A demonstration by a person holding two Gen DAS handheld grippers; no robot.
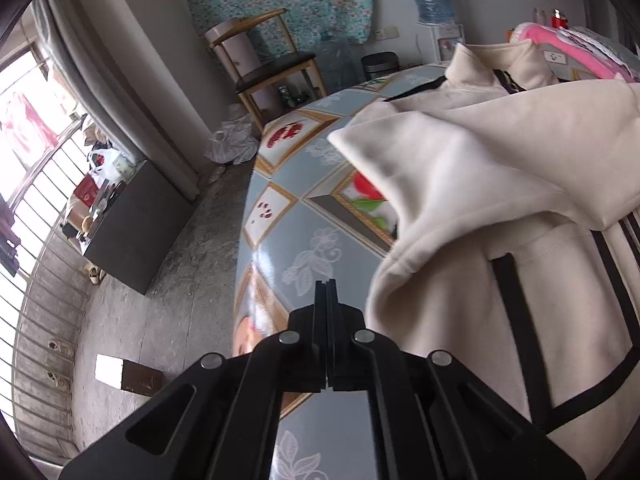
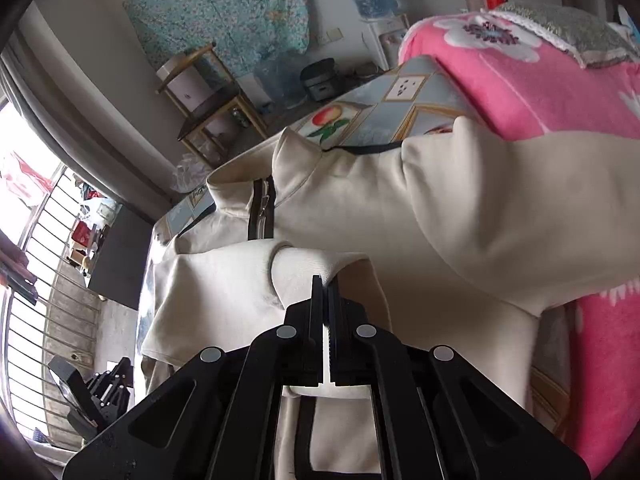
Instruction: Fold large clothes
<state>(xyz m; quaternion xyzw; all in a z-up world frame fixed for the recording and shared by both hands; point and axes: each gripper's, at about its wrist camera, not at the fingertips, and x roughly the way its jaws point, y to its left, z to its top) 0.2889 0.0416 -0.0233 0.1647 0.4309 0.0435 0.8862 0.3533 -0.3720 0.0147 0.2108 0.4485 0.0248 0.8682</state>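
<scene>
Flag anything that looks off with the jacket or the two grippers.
The left gripper is shut on nothing, beside the cream jacket over the tablecloth. The right gripper pinches a jacket fold. One sleeve lies bunched across the body.

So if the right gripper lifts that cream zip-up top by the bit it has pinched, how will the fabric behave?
The cream top probably hangs floppy: it already drapes in soft folds. It looks thick, so fairly heavy for one pinch by the right gripper. It may slide on the glossy tablecloth.
</scene>
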